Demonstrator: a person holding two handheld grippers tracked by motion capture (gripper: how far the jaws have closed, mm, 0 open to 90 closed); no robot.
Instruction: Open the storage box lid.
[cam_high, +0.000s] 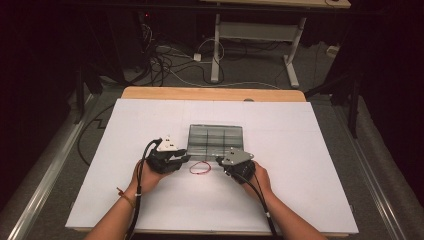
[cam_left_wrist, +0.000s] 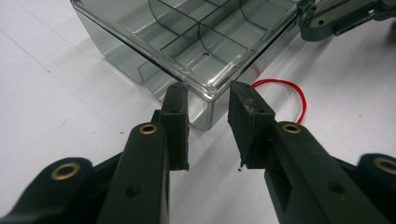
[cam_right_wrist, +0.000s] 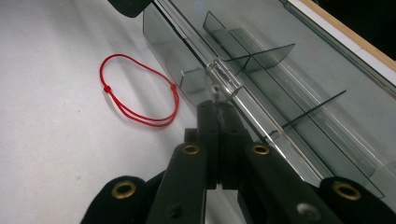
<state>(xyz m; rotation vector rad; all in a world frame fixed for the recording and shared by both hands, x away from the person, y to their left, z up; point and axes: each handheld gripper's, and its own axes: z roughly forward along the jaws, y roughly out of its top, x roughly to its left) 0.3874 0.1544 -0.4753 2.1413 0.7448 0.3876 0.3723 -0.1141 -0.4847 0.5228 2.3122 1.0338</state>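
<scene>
Both forearms come in from the near edge, angled inward, each hand wrapped around its tool low over the counter. The left gripper (cam_high: 167, 156) points forward and right with its fingers (cam_left_wrist: 175, 119) parted by a clear gap. The right gripper (cam_high: 235, 161) points forward and left, its fingers (cam_right_wrist: 218, 135) pressed together.

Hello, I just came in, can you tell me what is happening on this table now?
A person works at a white table with tongs in each hand, both at the near edge of a clear compartment box. The right tongs are shut on the box's small front latch. The left tongs are open, with the box's near corner between the jaws. A red string loop lies loose on the table beside the box.
</scene>
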